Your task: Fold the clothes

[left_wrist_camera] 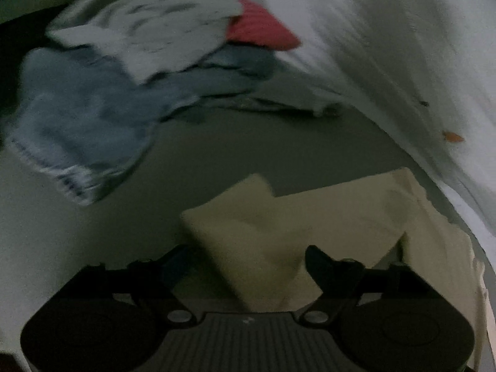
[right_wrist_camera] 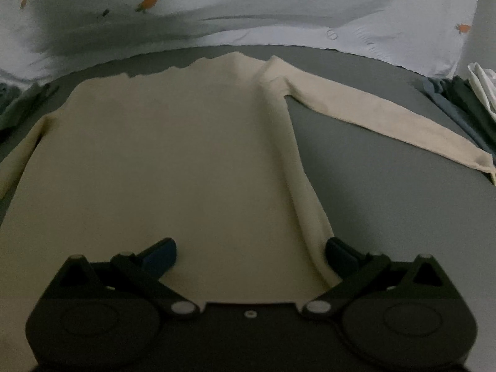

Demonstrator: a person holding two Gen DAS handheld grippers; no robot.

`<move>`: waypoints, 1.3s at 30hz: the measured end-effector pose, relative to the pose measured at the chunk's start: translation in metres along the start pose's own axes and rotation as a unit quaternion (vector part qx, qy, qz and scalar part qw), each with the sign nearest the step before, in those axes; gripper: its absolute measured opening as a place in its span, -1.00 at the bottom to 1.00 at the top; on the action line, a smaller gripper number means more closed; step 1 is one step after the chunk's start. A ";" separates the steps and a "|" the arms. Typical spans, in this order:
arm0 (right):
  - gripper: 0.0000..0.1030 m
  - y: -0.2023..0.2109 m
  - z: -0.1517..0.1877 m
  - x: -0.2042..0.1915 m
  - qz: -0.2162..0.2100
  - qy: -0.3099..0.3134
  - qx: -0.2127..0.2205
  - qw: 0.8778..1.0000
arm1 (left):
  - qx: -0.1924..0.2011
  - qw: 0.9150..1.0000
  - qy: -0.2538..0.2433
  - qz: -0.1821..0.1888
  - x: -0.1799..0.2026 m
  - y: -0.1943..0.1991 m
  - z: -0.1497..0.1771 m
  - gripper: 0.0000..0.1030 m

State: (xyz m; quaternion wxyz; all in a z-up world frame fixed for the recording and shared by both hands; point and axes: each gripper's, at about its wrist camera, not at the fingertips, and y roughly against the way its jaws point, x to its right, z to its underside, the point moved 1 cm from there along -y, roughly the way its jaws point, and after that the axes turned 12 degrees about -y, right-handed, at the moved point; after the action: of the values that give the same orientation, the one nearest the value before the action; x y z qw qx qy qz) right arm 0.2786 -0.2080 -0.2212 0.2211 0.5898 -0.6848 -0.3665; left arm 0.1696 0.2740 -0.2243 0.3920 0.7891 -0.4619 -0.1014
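A cream long-sleeved top (right_wrist_camera: pixel 173 161) lies flat on a grey surface (right_wrist_camera: pixel 387 161), its right sleeve (right_wrist_camera: pixel 381 114) stretched out to the right. My right gripper (right_wrist_camera: pixel 251 254) is open over the top's lower right hem, its jaws wide apart on either side of the cloth edge. In the left wrist view the cream top (left_wrist_camera: pixel 279 226) shows a sleeve end folded inward. My left gripper (left_wrist_camera: pixel 248 263) is open with the cream cloth lying between its jaws.
A pile of clothes sits at the left: a blue garment (left_wrist_camera: pixel 77 114), a white one (left_wrist_camera: pixel 145 31) and a red one (left_wrist_camera: pixel 260 28). A white sheet with orange carrot prints (right_wrist_camera: pixel 279 6) runs along the far side. More folded clothes (right_wrist_camera: pixel 465 105) lie at the right edge.
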 end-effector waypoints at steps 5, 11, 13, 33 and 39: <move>1.00 -0.004 -0.003 -0.002 0.000 0.011 -0.025 1.000 | 0.028 0.998 0.052 0.037 0.006 -0.005 -0.006 -0.86; 1.00 -0.012 -0.017 -0.003 0.003 0.009 -0.072 0.997 | 0.049 0.976 0.098 0.188 0.037 0.008 -0.011 -0.86; 1.00 -0.014 -0.020 -0.003 -0.002 0.014 -0.080 0.997 | 0.036 0.966 0.111 0.231 0.050 0.009 -0.008 -0.77; 0.10 -0.027 -0.035 -0.068 -0.329 -0.273 -0.169 0.888 | -0.072 0.979 0.092 0.170 0.020 -0.010 -0.024 -0.56; -0.29 -0.052 -0.009 -0.149 -0.406 -0.283 -0.255 0.831 | -0.114 0.972 0.033 0.204 0.029 -0.037 -0.047 -0.56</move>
State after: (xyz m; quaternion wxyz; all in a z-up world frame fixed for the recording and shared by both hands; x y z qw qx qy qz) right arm 0.3499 -0.0680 -0.2362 -0.0088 0.6078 -0.2988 -0.7357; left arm 0.2341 0.2854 -0.2128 0.5067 0.6314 -0.5853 -0.0454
